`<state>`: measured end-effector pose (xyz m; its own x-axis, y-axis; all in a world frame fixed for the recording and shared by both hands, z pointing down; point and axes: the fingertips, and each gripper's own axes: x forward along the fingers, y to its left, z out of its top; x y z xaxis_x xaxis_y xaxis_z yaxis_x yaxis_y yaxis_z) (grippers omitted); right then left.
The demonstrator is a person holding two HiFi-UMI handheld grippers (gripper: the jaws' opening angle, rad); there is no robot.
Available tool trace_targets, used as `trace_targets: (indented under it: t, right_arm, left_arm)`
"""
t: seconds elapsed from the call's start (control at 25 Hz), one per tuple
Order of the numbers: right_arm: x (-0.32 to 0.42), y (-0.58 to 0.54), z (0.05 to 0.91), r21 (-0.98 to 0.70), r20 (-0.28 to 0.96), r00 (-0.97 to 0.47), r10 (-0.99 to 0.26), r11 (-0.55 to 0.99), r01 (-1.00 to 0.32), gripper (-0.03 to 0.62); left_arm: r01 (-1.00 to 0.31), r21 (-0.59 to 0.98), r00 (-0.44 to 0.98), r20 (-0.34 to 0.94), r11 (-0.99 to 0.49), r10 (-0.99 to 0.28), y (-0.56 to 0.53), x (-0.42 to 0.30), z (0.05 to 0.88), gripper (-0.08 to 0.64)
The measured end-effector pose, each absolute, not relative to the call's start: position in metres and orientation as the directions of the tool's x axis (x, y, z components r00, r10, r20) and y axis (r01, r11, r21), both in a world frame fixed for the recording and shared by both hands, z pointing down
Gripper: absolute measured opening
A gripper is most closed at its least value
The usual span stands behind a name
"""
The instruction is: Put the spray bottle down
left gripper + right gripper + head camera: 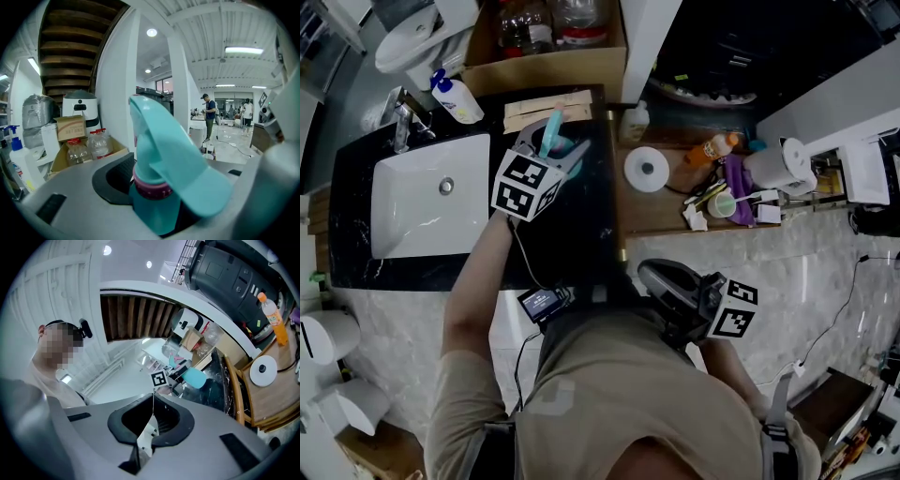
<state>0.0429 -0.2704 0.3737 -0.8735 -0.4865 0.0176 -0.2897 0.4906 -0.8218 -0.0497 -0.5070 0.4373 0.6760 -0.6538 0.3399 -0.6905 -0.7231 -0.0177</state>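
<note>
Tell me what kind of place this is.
Likely a mock washroom set up in a big open workshop: a white sink in a black counter, a paper roll beside it, and people standing in a wide hall beyond.

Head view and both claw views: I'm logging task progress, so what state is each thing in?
Spray bottle, upright, held, not yet down.
Left claw, shut on the spray bottle.
Right claw, shut, empty.
Sink, nothing in the basin.

The person wears a beige short-sleeved T-shirt (609, 384). The left gripper (555, 150) and right gripper (661, 281) have grey shells and white cubes with black square markers.
</note>
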Motion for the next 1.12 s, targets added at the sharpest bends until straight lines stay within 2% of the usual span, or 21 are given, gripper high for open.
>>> trace_targets:
  t: [0.56,1.12]
  right_arm:
    - [0.051,-0.291,0.383,-0.836,0.039,-0.874,-0.483,0.463,-0.294,0.021]
    - [0.054,-0.301,0.388,-0.839,0.048,-0.881,-0.47,0.46,-0.291,0.021]
  left_arm:
    - [-0.721,-0.005,0.649,0.348,-0.693,-0.677,-0.537,-0.044,0.451,0.242]
    - [-0.733,-0.018,0.65,0.276,-0.679,-0.708,-0.552,-0.038,0.441,0.242]
